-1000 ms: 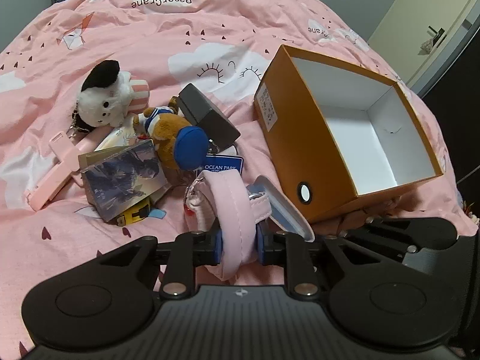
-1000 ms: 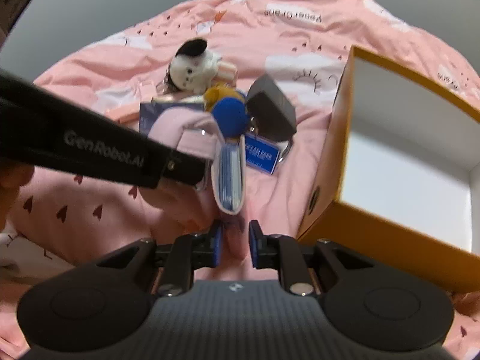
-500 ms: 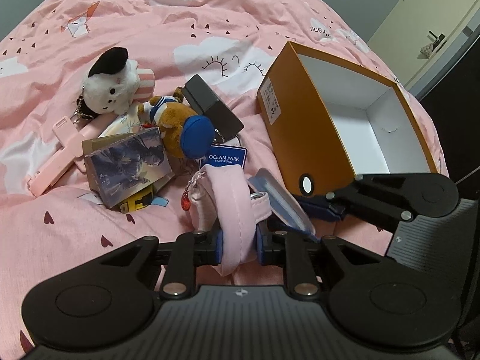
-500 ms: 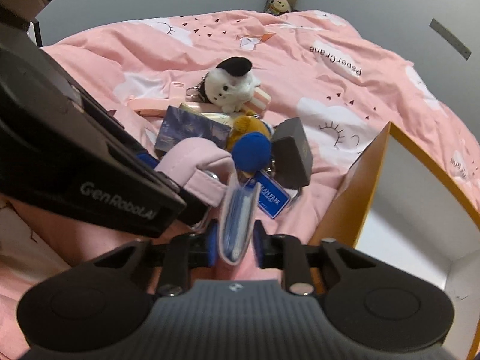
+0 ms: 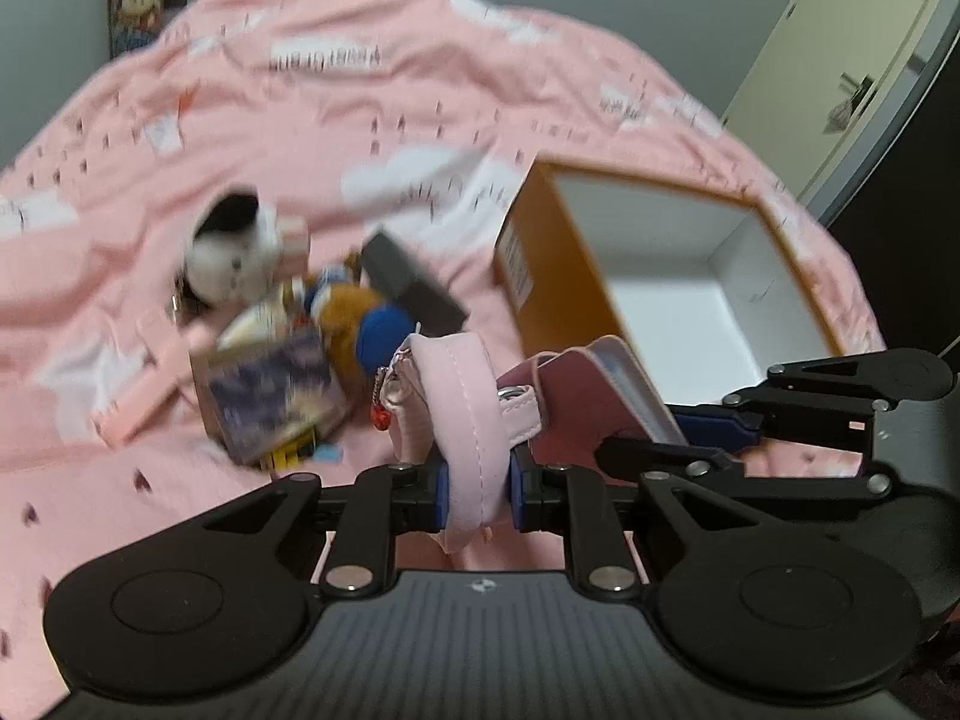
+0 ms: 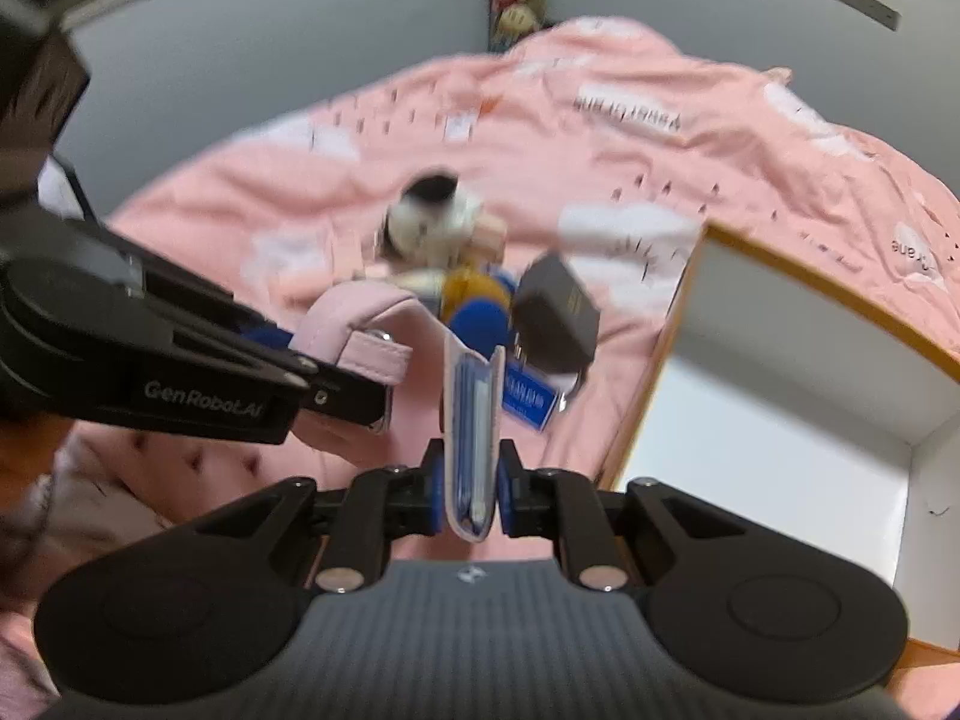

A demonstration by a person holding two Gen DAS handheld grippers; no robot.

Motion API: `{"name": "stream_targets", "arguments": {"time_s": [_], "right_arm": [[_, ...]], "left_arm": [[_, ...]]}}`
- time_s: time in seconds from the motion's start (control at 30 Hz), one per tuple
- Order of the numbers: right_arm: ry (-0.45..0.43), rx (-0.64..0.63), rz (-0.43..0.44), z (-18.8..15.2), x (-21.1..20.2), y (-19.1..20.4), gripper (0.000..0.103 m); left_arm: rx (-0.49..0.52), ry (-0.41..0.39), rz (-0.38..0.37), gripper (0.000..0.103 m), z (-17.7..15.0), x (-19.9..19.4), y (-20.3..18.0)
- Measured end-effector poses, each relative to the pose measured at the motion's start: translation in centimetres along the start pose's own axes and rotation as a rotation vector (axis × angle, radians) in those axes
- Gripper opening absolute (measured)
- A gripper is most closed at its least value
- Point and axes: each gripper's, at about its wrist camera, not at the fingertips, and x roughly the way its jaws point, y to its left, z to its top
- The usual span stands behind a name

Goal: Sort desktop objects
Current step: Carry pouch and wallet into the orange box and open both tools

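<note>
A pink fabric pouch (image 5: 462,408) is held between both grippers, lifted above the bed. My left gripper (image 5: 478,495) is shut on its padded pink side. My right gripper (image 6: 472,495) is shut on the pouch's open flap (image 6: 474,420), which shows blue card slots. The right gripper also shows in the left wrist view (image 5: 720,432), pinching that flap. The open orange box (image 5: 564,276) with a white inside lies on its side to the right, also in the right wrist view (image 6: 780,396).
A pile lies on the pink duvet (image 5: 360,120): a white plush with black hat (image 5: 231,258), a brown and blue plush (image 5: 360,324), a dark grey box (image 5: 414,288), a picture card (image 5: 270,396), a pink stick (image 5: 144,408) and a blue tag (image 6: 531,402).
Both grippers have risen together with the pouch, lifting it off the duvet. The views are now blurred from motion, and the pile and box sit lower and farther away.
</note>
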Motion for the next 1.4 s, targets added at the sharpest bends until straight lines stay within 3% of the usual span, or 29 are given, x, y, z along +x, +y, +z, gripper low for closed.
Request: {"name": "stream_targets", "arguments": {"time_s": [0.17,0.3,0.43,0.73,1.1,1.4], "right_arm": [[-0.141,0.07,-0.015,1.7,-4.6,-1.7,0.017],[-0.252,0.115,-0.09,2.4,-7.7,-3.2,0.017],[-0.28,0.169,-0.155,2.3,-9.0,-5.0,0.017],[-0.19,0.309,-0.197,-0.4,-7.2,-9.1,0.017],[0.001,0.512,-0.104,-3.1,-1.3,-13.9,0.017],[0.091,0.555,-0.064,-3.5,1.8,-15.7,0.017]], "left_arm": [[0.011,-0.1,-0.045,0.021,2.5,-3.2,-1.5],[0.051,-0.191,-0.092,0.021,4.9,-4.8,-3.8],[0.089,-0.215,-0.144,0.021,6.8,-4.1,-6.2],[0.122,-0.079,-0.17,0.021,7.5,2.1,-9.5],[0.185,0.105,-0.073,0.021,6.5,7.6,-11.7],[0.222,0.225,-0.022,0.023,6.1,10.5,-12.7]]}}
